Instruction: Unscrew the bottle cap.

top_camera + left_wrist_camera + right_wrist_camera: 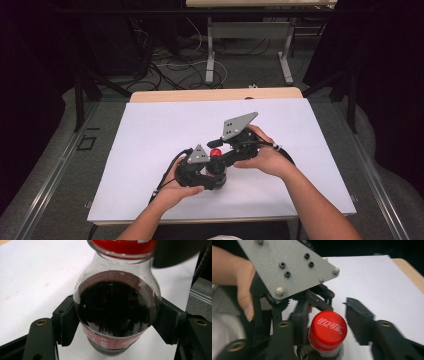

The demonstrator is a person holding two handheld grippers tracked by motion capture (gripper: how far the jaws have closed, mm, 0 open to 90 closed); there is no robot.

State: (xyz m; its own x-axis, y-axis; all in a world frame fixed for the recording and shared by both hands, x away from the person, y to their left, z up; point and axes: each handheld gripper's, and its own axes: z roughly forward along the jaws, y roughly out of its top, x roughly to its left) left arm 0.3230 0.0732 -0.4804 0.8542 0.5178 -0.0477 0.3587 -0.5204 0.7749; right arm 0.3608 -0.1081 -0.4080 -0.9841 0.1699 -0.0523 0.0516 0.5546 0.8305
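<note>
Pads [67,322] of the left gripper [113,320] squeezed the cola bottle [116,307] tight around its belly. Around the bottle's red cap [327,330], the right gripper [329,323] stood loose, one jaw clearly off it. The cap looked still on, so twisting remained. The white sheet [150,130] lay bare around the bottle, edges well apart.

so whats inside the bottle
Dark liquid fills the bottle, stopping short of the neck. The red label band hides its lower part, and the red cap covers the mouth.
</note>
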